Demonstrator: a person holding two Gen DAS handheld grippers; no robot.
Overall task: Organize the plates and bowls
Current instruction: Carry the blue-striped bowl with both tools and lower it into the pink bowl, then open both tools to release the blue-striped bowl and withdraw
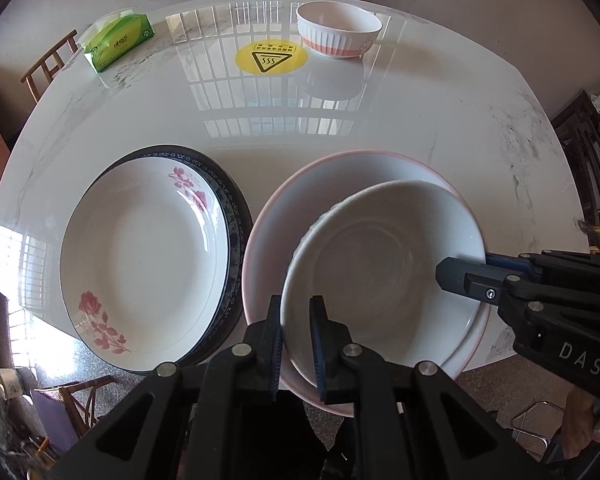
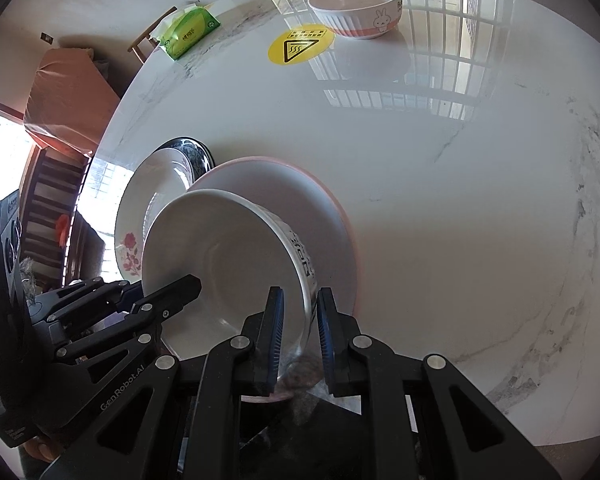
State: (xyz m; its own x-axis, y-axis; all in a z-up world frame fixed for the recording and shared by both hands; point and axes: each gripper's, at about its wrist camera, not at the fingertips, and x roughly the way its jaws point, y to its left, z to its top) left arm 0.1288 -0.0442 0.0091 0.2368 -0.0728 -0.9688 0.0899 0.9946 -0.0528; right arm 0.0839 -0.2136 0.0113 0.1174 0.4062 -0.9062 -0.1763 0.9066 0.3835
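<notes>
Held bowl: plain white ceramic bowl [image 1: 380, 272], lower centre of frame, tilted over the pink-rimmed white plate [image 1: 300, 200].
Left gripper [image 1: 296, 344]: clamped on the bowl's near rim, one finger inside, one outside.
Right gripper [image 2: 298, 332]: pinching the bowl's patterned wall at lower centre; enters lower right in the left wrist view.
Plate stack: rose-printed white plate [image 1: 144, 256] on a blue-patterned dark plate [image 1: 236, 200], left of frame.
Far bowl: ribbed pink-and-white bowl [image 1: 338, 30], upper centre, well apart.
Table: white marble top [image 1: 440, 120].
</notes>
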